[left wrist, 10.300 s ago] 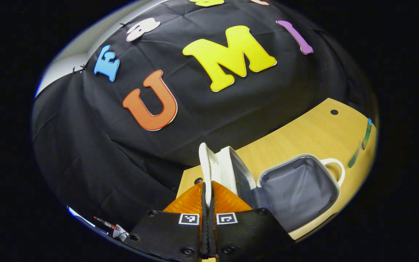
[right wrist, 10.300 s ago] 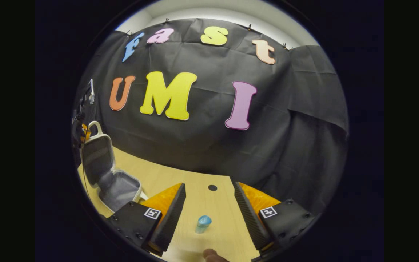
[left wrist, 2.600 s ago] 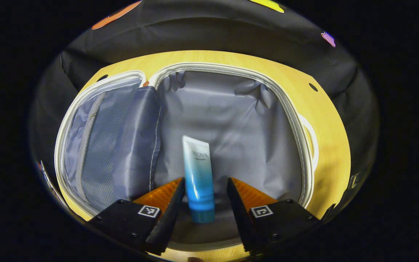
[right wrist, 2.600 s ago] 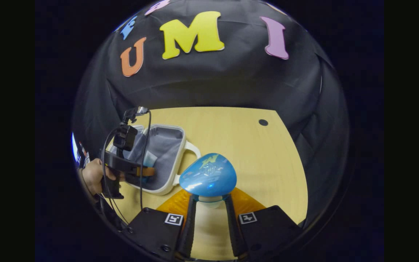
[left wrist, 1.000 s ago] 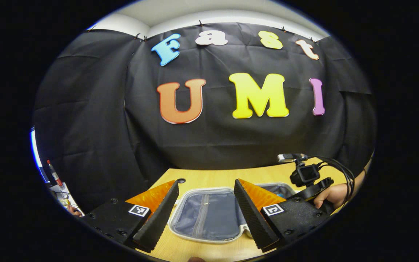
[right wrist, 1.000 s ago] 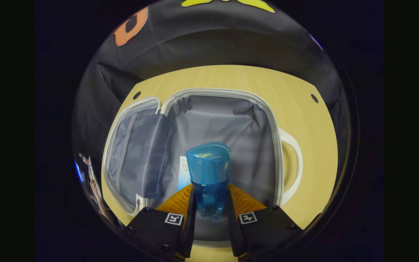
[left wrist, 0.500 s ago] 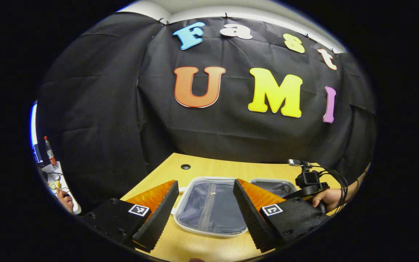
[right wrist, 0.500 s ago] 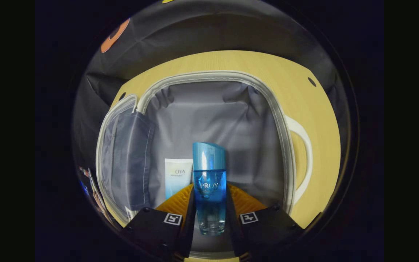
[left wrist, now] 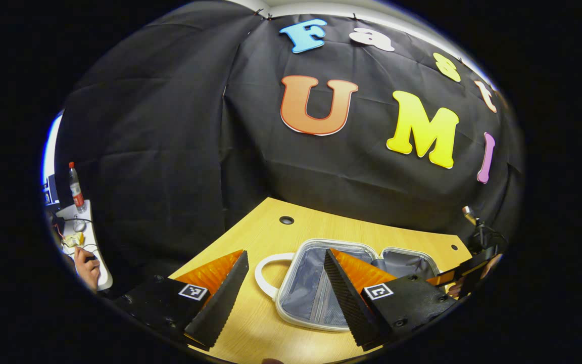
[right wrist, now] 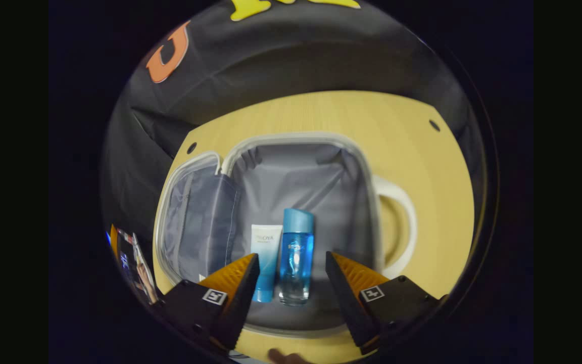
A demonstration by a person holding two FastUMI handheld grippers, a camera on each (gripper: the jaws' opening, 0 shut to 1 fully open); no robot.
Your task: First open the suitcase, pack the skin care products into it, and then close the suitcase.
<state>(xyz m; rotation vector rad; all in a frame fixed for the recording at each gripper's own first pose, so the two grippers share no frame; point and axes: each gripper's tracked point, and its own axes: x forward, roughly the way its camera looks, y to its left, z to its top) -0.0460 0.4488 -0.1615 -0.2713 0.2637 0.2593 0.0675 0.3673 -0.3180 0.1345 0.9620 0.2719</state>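
A pale wooden table [right wrist: 412,167] carries the whole job, backed by the booth's black cloth wall. Nearest you in the right gripper view, your right gripper [right wrist: 291,283] has its fingers spread wide and holds nothing, hanging over the near rim of the open suitcase [right wrist: 296,139]. Just past the fingertips, the blue bottle [right wrist: 296,255] and the white-and-blue tube [right wrist: 264,260] lie side by side, touching or almost so, on the grey lining of the main compartment. Farther left the lid [right wrist: 190,227] lies folded out flat, its mesh pocket facing up, and on the right the white handle [right wrist: 402,227] sticks out over the table. In the left gripper view your left gripper [left wrist: 283,285] is spread and empty too, low above the table with the lid and its handle just beyond the fingertips. Both products appear packed, so closing looks to be the step in hand. Lift your right gripper straight up so you do not nudge the bottle. Take the lid by its far rim with the left, swing it over in one smooth arc, and check nothing stands proud of the rim before you press it shut.
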